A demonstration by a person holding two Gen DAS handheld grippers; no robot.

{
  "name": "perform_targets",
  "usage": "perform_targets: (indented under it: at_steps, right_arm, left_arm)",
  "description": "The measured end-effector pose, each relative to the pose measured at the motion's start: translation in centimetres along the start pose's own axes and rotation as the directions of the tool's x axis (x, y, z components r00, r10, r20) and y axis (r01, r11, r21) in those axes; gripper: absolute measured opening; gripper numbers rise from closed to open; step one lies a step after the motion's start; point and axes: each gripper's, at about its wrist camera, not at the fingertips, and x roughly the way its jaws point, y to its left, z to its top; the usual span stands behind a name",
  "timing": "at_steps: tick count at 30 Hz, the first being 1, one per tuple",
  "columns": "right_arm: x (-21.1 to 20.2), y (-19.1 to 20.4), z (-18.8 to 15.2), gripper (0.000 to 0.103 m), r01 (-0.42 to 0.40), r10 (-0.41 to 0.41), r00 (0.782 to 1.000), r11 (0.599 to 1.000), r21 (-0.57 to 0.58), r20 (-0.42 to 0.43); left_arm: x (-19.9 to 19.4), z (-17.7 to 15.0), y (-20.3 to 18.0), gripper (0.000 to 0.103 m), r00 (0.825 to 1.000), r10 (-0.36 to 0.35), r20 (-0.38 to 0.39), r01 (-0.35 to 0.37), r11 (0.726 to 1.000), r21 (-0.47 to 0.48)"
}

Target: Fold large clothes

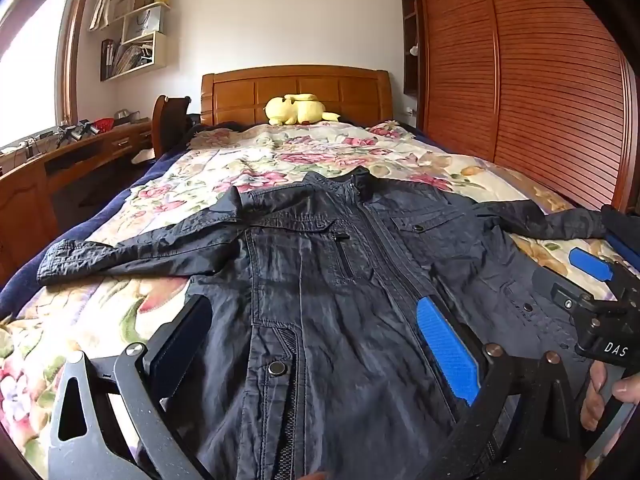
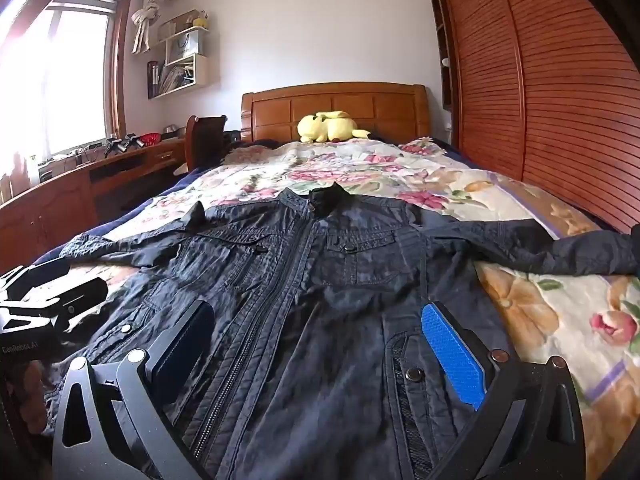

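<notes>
The bed is filling most of both views, running from the lower edge up to the wooden headboard at upper centre. A floral quilt is covering it.

A louvred wooden wardrobe is occupying the right side of each frame. A wooden desk is lining the left edge below the window, with wall shelves hanging at upper left.

The dark jacket is lying face up on the quilt, spread across the centre and lower half of both frames. Its front zip is closed, its collar is pointing toward the headboard, and each sleeve is stretching outward toward a side edge of the frame.

The left gripper is sitting at the bottom of the left wrist view, over the jacket's lower front. Its fingers are standing wide apart, with fabric showing between them and nothing clamped. The blue pad is facing inward on the right-hand finger.

The right gripper is sitting at the bottom of the right wrist view, likewise spread apart above the jacket hem area and gripping nothing. In the left wrist view it is appearing at the right edge, near the sleeve end.

A yellow plush toy is lying against the headboard at upper centre, well apart from the jacket.
</notes>
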Motion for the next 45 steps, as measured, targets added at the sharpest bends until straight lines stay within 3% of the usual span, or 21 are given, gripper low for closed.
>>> perform_targets:
  at_steps: [15,45]
  right_arm:
    - [-0.5,-0.2,0.0,0.103,-0.002,0.002,1.0,1.0,0.006,0.021]
    - [-0.6,0.0,-0.1,0.103,-0.006,0.006,0.999,1.0,0.013,0.032]
  left_arm:
    - [-0.9,1.2,-0.4,0.103,0.999,0.018,0.03,-0.018,1.0,0.013]
    - [-1.4,0.5,-0.1,0.103,0.998,0.023,0.055,-0.024,1.0,0.004]
